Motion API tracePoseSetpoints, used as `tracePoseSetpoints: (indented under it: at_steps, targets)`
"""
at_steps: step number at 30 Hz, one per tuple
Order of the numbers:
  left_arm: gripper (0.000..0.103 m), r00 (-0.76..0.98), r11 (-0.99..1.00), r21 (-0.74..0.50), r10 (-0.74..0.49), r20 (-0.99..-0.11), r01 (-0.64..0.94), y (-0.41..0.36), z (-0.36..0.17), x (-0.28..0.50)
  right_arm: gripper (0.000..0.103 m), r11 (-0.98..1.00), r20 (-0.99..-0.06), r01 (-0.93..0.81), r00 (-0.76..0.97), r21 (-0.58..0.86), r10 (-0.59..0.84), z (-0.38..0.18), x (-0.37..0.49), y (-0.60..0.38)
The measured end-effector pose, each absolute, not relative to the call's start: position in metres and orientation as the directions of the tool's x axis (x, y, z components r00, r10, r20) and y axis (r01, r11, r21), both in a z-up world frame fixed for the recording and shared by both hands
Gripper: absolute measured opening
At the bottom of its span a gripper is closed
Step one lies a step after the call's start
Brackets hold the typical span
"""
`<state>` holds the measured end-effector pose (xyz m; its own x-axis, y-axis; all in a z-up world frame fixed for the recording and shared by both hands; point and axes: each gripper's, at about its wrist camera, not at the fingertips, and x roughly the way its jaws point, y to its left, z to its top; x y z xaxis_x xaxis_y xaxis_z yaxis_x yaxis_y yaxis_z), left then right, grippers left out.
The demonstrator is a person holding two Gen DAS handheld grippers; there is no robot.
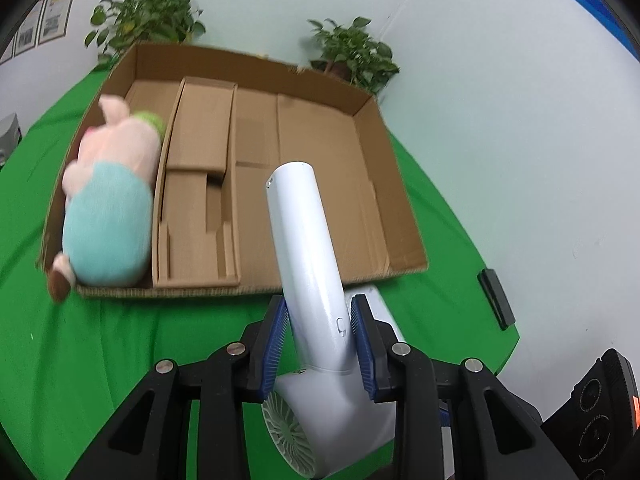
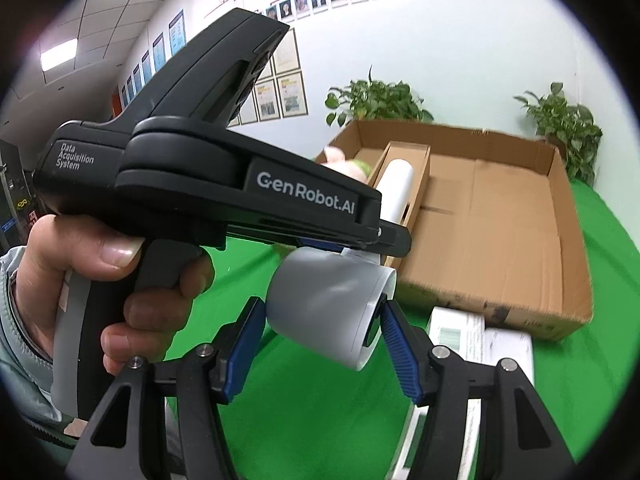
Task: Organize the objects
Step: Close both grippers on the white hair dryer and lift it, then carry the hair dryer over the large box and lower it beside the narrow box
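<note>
1. While the white hair dryer point(image 1: 316, 264) is clamped by its handle between the pads of the left tool point(image 1: 320, 344), it hangs above the green counter point(image 1: 120, 340), just short of the near wall of the cardboard box point(image 1: 372, 120); its handle end points toward the box.
2. The right tool point(image 2: 320, 340) stands with its jaws apart, bracketing the dryer's barrel. The right pad appears to touch the nozzle rim; the left pad is apart from it. Nothing is gripped.
3. Progress, as judged: the plush pig point(image 1: 108, 200) already lies in the box's left compartment. The dryer is not yet stowed. A white carton point(image 2: 480, 340) lies on the counter near the box front, seemingly still to be placed.
4. Room: the wide right section of the box is bare, and the narrow cardboard insert point(image 1: 200, 184) sits centre-left. The near wall is low and must be cleared.
5. Edges: potted plants point(image 1: 352, 56) stand behind the box; the two tools are close together, so contact between them is a risk.
</note>
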<state>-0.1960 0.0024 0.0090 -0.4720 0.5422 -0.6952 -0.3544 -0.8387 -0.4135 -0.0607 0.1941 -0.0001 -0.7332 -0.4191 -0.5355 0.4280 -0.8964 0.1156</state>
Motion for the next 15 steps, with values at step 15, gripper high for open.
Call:
tracePoseSetpoints:
  at_steps: [15]
  targets:
    - [0.029,-0.518,-0.831,-0.386,0.552,-0.653,-0.400,0.019,0.051,-0.235,0.059,-0.910,-0.492,0.397,-0.773,0.116,-0.400,0.028,-0.099,0.205]
